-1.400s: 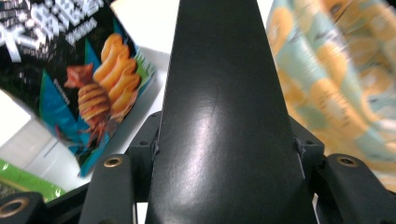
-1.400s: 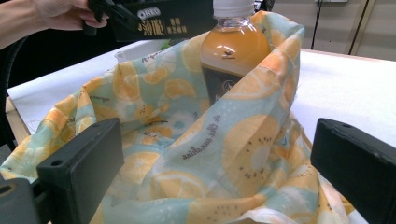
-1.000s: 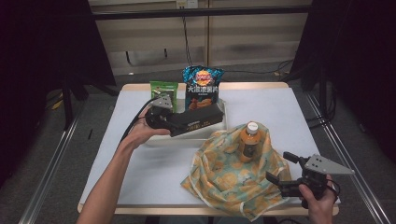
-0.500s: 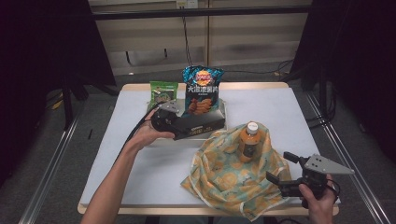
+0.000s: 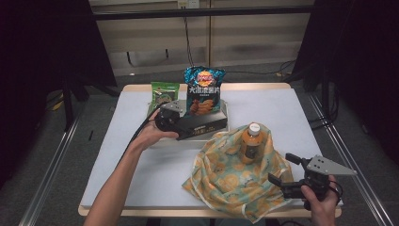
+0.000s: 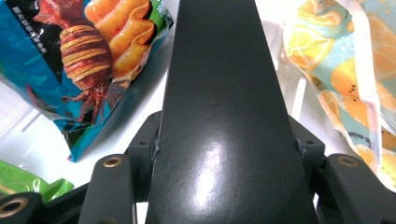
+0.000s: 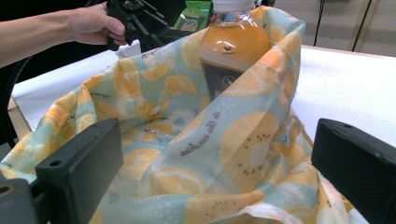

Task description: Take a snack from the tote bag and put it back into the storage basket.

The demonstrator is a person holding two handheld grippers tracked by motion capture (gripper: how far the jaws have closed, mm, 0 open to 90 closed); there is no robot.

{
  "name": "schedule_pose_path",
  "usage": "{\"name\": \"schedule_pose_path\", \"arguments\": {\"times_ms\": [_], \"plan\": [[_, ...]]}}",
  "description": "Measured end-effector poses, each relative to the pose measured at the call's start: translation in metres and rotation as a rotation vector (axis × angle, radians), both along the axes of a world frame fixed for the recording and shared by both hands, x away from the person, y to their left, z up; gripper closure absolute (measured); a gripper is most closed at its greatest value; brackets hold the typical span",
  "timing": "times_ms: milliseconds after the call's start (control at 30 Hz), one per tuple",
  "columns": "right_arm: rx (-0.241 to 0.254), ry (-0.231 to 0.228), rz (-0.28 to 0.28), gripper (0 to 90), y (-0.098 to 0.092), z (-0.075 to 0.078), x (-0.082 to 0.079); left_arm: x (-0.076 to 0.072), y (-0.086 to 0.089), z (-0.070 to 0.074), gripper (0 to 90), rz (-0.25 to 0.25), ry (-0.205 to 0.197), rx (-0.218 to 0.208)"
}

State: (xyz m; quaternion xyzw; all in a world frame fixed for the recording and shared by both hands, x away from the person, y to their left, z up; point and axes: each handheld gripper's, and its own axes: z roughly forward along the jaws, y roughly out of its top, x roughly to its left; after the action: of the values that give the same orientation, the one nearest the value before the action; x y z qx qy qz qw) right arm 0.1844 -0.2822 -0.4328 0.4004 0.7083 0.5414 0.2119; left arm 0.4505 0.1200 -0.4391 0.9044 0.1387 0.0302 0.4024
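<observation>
A long black box [image 5: 203, 126] lies across a white tray [image 5: 226, 113], in front of a blue chips bag [image 5: 203, 92]. My left gripper [image 5: 184, 128] is shut on the box's left end; in the left gripper view the box [image 6: 219, 116] runs away between both jaws, with the chips bag [image 6: 79, 60] to its left. An orange-drink bottle [image 5: 252, 141] stands upright inside an orange-print cloth [image 5: 226, 181]. My right gripper [image 5: 282, 168] is open at the table's front right, pointed at the cloth [image 7: 187, 154] and bottle [image 7: 236, 42] without touching them.
A green snack packet [image 5: 163, 92] stands at the back left of the tray, beside the chips bag. The white table top [image 5: 141, 179] ends close behind the right hand. Metal rails run along both sides of the table.
My left gripper has lowered the black box from a raised tilt down onto the tray, nearer the chips bag. The right gripper has stayed put.
</observation>
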Motion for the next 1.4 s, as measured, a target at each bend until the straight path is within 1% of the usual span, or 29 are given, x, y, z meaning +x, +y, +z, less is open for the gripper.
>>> {"name": "schedule_pose_path", "arguments": {"times_ms": [133,167,200,233,267,300,367,400,433,500,533,567,600,633,667,833,867,900,967,1033,1100,1133,1167,1200,1267,1300,1333,1367,1400], "plan": [[-0.001,-0.004,0.002,1.5,0.000,0.000,0.000,0.004,-0.005,-0.002,42.9,-0.002,0.006,0.017],[-0.002,-0.004,0.001,1.5,0.000,0.000,0.000,0.005,-0.004,-0.001,42.9,-0.002,0.006,0.028],[-0.001,-0.003,0.001,1.5,0.000,0.000,0.000,0.005,-0.004,-0.002,42.9,-0.001,0.010,0.017],[0.003,-0.005,-0.002,1.5,0.000,0.000,0.000,0.005,-0.004,-0.004,42.9,0.002,0.006,0.017],[0.000,-0.005,0.001,1.5,-0.001,0.000,0.000,0.005,-0.003,-0.004,42.8,-0.007,0.010,0.040],[-0.002,-0.005,-0.001,1.5,-0.001,0.000,0.000,0.005,-0.002,-0.006,42.8,0.000,0.007,0.041],[-0.002,-0.004,-0.001,1.5,-0.001,0.000,0.000,0.006,-0.001,-0.009,42.7,0.007,0.020,0.015],[-0.002,-0.005,-0.001,1.5,-0.001,0.000,0.000,0.007,0.000,-0.009,42.7,0.001,0.023,0.030],[-0.001,-0.004,0.001,1.5,-0.001,0.000,0.000,0.007,0.000,-0.009,42.7,-0.010,0.017,0.033],[-0.001,-0.003,0.004,1.5,0.000,-0.001,0.001,0.007,-0.001,-0.010,42.5,-0.007,0.019,0.023],[-0.002,-0.003,0.003,1.5,0.000,-0.001,0.001,0.007,-0.001,-0.010,42.5,-0.009,0.020,0.027],[0.000,-0.002,0.001,1.5,0.000,-0.001,0.001,0.007,-0.002,-0.012,42.4,-0.009,0.019,0.018],[0.000,-0.002,0.000,1.5,0.000,-0.001,0.001,0.007,-0.002,-0.013,42.3,-0.006,0.020,0.019],[0.001,0.001,0.000,1.5,0.000,-0.001,0.001,0.007,-0.002,-0.013,42.1,-0.006,0.030,0.027],[0.003,0.002,-0.002,1.5,0.000,-0.001,0.001,0.007,-0.003,-0.015,42.1,-0.009,0.034,0.021],[-0.003,0.000,0.002,1.5,0.000,-0.001,0.001,0.007,-0.004,-0.017,41.5,0.001,0.038,0.025],[-0.001,0.002,0.002,1.5,0.000,-0.001,0.001,0.006,-0.004,-0.017,41.2,0.002,0.045,0.034],[0.002,0.001,-0.001,1.5,0.000,-0.001,0.001,0.006,-0.004,-0.017,40.8,0.001,0.044,0.047],[-0.002,-0.002,0.001,1.5,-0.001,-0.001,0.001,0.005,-0.006,-0.018,39.3,0.000,0.048,0.051],[-0.003,-0.001,0.004,1.5,0.000,-0.001,0.001,0.004,-0.006,-0.019,38.0,0.014,0.054,0.053],[-0.003,-0.002,0.005,1.5,0.000,-0.001,0.001,0.003,-0.006,-0.020,36.1,0.026,0.055,0.045],[-0.003,-0.002,0.005,1.5,0.000,-0.001,0.001,0.002,-0.006,-0.021,34.2,0.032,0.058,0.032],[-0.003,-0.002,0.006,1.5,0.000,-0.001,0.001,0.002,-0.006,-0.021,31.9,0.037,0.053,0.036],[-0.004,0.000,0.003,1.5,0.000,-0.001,0.001,0.001,-0.005,-0.020,29.5,0.057,0.060,0.023],[-0.005,0.000,0.003,1.5,0.000,-0.001,0.001,0.000,-0.003,-0.017,24.4,0.079,0.063,-0.008],[-0.006,-0.001,0.004,1.5,0.000,-0.001,0.001,-0.001,-0.002,-0.014,23.4,0.079,0.069,-0.016],[-0.005,0.000,0.003,1.5,0.000,-0.001,0.001,-0.004,-0.002,-0.012,23.0,0.096,0.068,-0.027],[-0.004,-0.001,0.001,1.5,0.000,-0.001,0.001,-0.005,0.000,-0.010,22.1,0.098,0.070,-0.041],[-0.003,0.000,0.003,1.5,0.000,-0.001,0.001,-0.007,0.001,-0.008,21.9,0.112,0.067,-0.056]]}}
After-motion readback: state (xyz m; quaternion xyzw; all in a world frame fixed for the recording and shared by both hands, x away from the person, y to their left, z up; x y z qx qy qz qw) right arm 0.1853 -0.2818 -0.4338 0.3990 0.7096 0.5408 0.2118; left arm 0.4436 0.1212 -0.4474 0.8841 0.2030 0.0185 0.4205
